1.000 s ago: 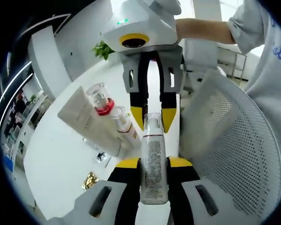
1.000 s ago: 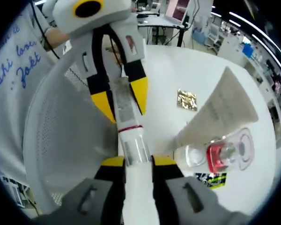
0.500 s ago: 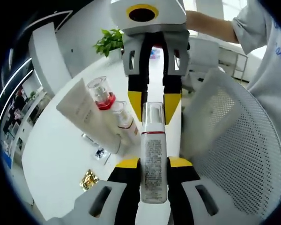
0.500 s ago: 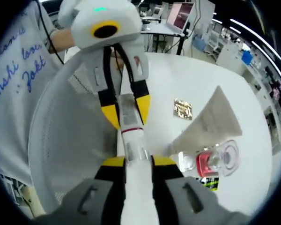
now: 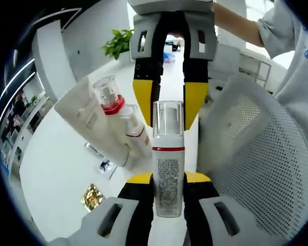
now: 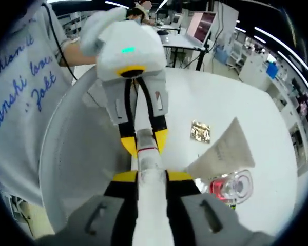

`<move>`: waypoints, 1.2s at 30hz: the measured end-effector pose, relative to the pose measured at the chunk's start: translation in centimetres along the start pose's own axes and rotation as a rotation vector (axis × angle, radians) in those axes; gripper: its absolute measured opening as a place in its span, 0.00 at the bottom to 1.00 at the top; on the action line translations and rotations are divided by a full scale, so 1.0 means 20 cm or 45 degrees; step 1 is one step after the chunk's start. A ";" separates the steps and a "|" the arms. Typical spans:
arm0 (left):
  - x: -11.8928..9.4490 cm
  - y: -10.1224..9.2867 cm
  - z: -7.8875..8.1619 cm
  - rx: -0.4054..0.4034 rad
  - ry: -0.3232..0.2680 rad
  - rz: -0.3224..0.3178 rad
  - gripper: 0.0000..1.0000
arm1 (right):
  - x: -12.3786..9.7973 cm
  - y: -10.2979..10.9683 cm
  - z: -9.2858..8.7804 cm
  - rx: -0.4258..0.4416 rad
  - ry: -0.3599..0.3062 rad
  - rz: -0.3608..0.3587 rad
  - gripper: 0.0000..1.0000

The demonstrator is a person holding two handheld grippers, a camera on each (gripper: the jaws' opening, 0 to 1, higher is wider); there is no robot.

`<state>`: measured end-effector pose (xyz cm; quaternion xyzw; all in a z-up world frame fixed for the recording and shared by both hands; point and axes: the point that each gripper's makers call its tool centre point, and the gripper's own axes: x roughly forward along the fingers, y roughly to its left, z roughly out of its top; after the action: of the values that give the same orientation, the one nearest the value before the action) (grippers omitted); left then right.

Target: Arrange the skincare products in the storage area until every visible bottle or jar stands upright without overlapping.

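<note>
A white pump bottle (image 5: 168,174) with a clear cap and a red band lies between my left gripper's (image 5: 168,179) jaws, which are shut on its body. My right gripper (image 5: 169,102) comes in from the top, its yellow fingertips (image 5: 143,100) pressed against both sides of the clear cap. In the right gripper view the same bottle (image 6: 146,146) runs from my right gripper (image 6: 152,177) up to the left gripper (image 6: 143,142). A cream tube (image 5: 84,120), a red-collared clear bottle (image 5: 109,97) and a small white bottle (image 5: 134,133) lie on the table.
A white perforated basket (image 5: 256,154) stands close on the right, seen also as the basket (image 6: 87,154) on the left. A gold foil packet (image 5: 92,197) and a printed card (image 5: 103,165) lie on the white table (image 6: 215,92). A person's shirt (image 6: 25,77) is alongside.
The two grippers have drawn closer and changed angle to each other with the bottle between them. The bottle's cap now looms larger in the left gripper view.
</note>
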<state>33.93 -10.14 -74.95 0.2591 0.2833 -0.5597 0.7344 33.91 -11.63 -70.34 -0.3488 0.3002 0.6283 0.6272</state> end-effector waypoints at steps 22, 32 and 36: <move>0.10 0.02 -0.01 -0.018 -0.003 -0.036 0.17 | 0.05 -0.03 0.13 -0.016 -0.029 0.021 0.19; 0.17 0.02 -0.03 -0.026 0.015 -0.068 0.18 | 0.10 -0.05 0.10 -0.017 0.042 0.021 0.19; 0.18 0.03 -0.05 -0.018 0.021 -0.067 0.18 | 0.12 -0.05 0.09 -0.019 0.058 0.023 0.19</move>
<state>35.10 -11.81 -78.09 0.2509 0.2999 -0.5747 0.7189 34.82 -8.71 -71.16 -0.3650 0.3130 0.6280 0.6119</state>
